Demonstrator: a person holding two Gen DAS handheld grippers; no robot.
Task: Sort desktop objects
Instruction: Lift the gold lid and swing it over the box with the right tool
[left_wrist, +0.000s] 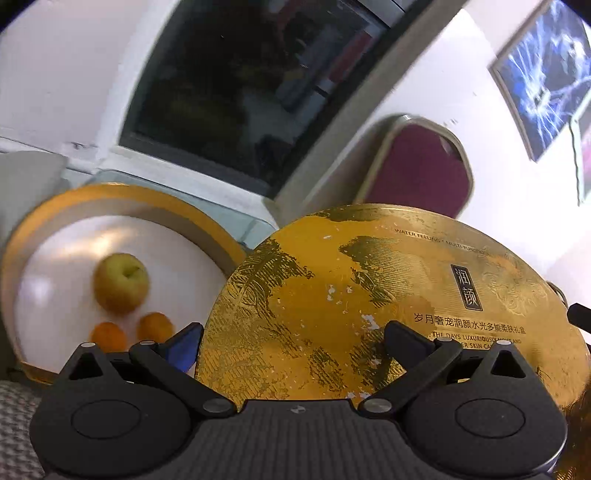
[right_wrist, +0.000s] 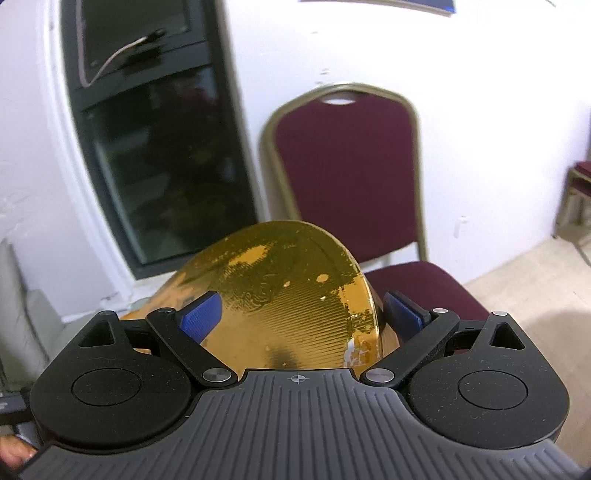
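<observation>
A round gold lid (left_wrist: 388, 306), glossy with fine ridges, scuffed patches and printed lettering, fills the left wrist view from 12 to 3 o'clock and blocks most of what lies beyond it. The left gripper (left_wrist: 291, 341) has its fingers apart, one on each side of the lid's near edge; whether they press it cannot be told. At 9 o'clock sits a round gold-rimmed box (left_wrist: 40, 221) with a white inside, holding a yellow-green apple (left_wrist: 121, 282) and two oranges (left_wrist: 131, 332), blurred. In the right wrist view the right gripper (right_wrist: 301, 317) has blue-padded fingers spread around the tilted lid (right_wrist: 288, 295). Behind stand a maroon chair (right_wrist: 347, 177), a dark window (right_wrist: 155, 147) and white wall
</observation>
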